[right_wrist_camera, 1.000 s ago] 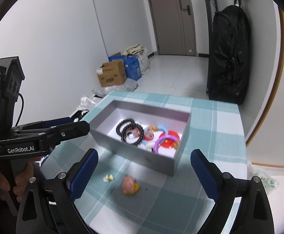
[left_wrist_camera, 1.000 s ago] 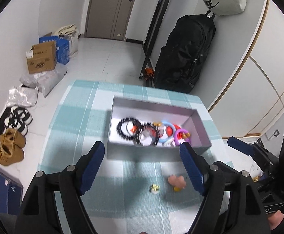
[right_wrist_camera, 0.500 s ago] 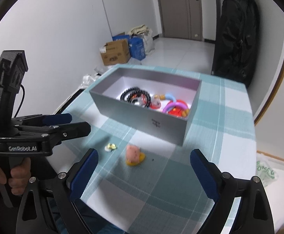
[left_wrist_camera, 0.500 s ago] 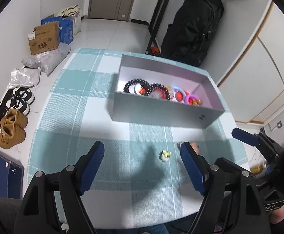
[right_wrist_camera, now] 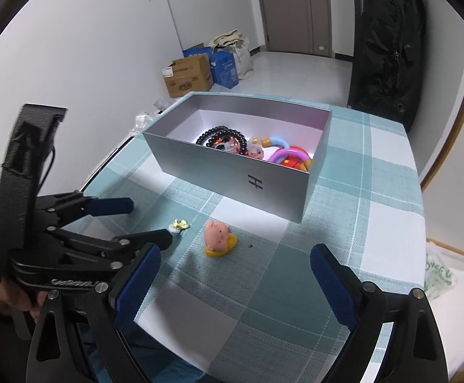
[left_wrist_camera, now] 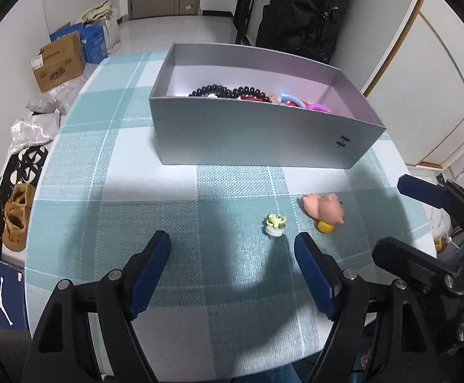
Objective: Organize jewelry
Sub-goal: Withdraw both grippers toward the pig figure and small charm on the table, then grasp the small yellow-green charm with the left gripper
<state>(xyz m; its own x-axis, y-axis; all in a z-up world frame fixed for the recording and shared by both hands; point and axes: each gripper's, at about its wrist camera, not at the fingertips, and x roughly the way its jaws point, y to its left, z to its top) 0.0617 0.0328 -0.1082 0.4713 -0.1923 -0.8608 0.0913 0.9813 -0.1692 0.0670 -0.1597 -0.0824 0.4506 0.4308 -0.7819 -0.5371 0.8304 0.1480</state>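
Observation:
A silver box [left_wrist_camera: 263, 140] [right_wrist_camera: 232, 172] stands on the checked tablecloth and holds black bead bracelets [right_wrist_camera: 220, 135] and coloured rings [right_wrist_camera: 287, 156]. A small yellow-green piece [left_wrist_camera: 276, 223] [right_wrist_camera: 180, 224] and a pink pig charm [left_wrist_camera: 326, 212] [right_wrist_camera: 218, 237] lie on the cloth in front of the box. My left gripper [left_wrist_camera: 232, 265] is open and empty, low over the cloth just short of the yellow-green piece; it also shows in the right wrist view [right_wrist_camera: 142, 220]. My right gripper [right_wrist_camera: 235, 274] is open and empty, short of the pig charm; it also shows in the left wrist view [left_wrist_camera: 401, 217].
The table's near edge [left_wrist_camera: 200, 364] is close below the grippers. On the floor to the left are cardboard boxes [left_wrist_camera: 58, 63], bags and shoes [left_wrist_camera: 16, 217]. A black bag [right_wrist_camera: 388, 48] stands behind the table by a door.
Both grippers have dropped and moved in toward the cloth. The box and the two loose pieces now look larger and nearer. Both grippers stay open.

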